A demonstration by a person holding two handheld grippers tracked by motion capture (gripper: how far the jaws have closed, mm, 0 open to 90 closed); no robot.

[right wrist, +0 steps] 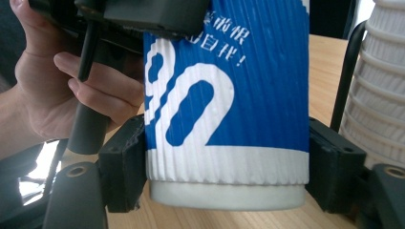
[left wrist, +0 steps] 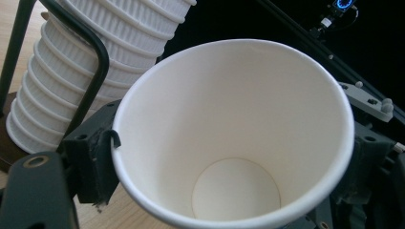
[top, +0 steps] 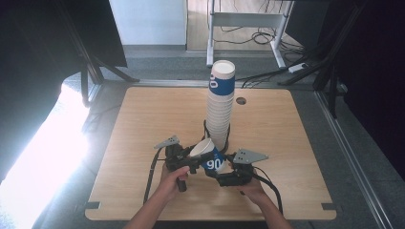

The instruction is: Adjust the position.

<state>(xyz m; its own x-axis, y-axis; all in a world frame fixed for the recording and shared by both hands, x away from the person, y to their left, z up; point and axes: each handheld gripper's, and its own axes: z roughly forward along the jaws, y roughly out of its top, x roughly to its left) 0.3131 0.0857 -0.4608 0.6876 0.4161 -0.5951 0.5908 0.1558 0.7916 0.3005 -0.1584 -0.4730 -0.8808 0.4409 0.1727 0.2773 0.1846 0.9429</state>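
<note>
In the high view, a single paper cup (top: 208, 155) is held above the near part of the wooden bench (top: 143, 124), tilted with its open mouth toward the left gripper (top: 184, 160) and its blue printed base end toward the right gripper (top: 229, 174); just behind it stands a tall stack of cups (top: 220, 105) in a black wire holder. The cup's long axis runs roughly from one hand to the other, so each gripper has its own end. In the left gripper view, the cup (left wrist: 234, 138) shows its white interior, and the fingers (left wrist: 93, 162) are clamped against the rim on both sides, with the ribbed stack (left wrist: 71, 81) to the left. In the right gripper view, the fingers (right wrist: 122, 164) pinch the cup (right wrist: 224, 109) low on its ribbed wall near the base, the person's hand (right wrist: 52, 86) behind it. Judging from this, whichever gripper lets go leaves the cup to the other.
</note>
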